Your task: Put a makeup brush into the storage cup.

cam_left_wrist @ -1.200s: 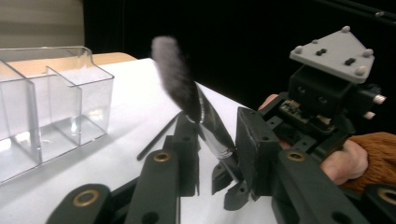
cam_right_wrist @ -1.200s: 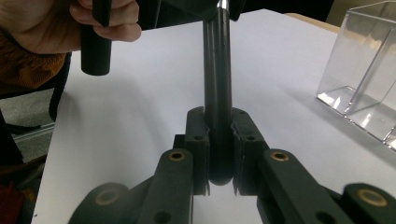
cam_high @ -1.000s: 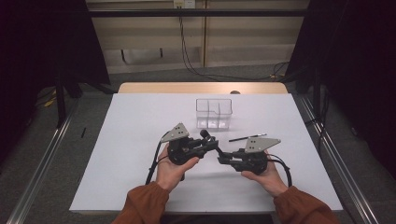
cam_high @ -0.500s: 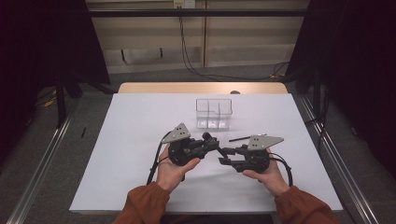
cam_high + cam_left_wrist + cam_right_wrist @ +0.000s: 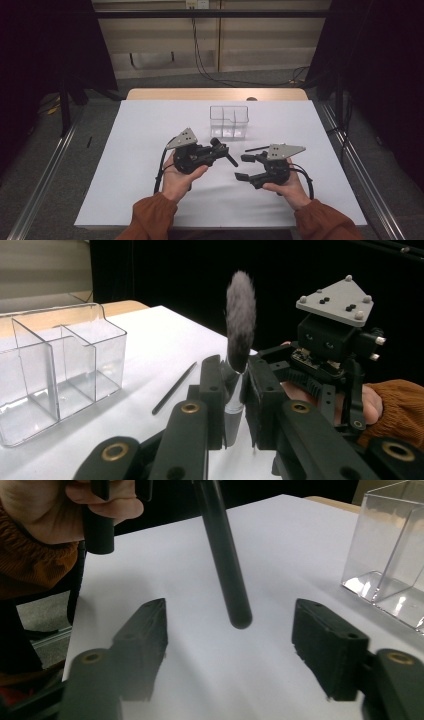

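From the high view, your left gripper (image 5: 220,150) pinches one makeup brush (image 5: 223,151) just in front of the clear organiser (image 5: 229,121), while your right gripper (image 5: 243,166) sits beside it with its fingers spread and nothing between them. I judge this a handover: the right has just been opening and its pads no longer press the handle. One thin black pencil (image 5: 256,148) lies on the white desk (image 5: 125,150) near the right gripper, likely waiting its turn.

In the left gripper view, your fingers (image 5: 212,390) clamp the brush (image 5: 239,325) at its silver ferrule, bristles up, probably so the handle can drop into a compartment. The organiser (image 5: 55,370) shows three compartments, all empty. The pencil (image 5: 174,388) lies flat between organiser and gripper.

In the right gripper view, the two fingers (image 5: 145,635) stand wide apart, and the brush's black handle (image 5: 225,565) hangs between them, touching neither.
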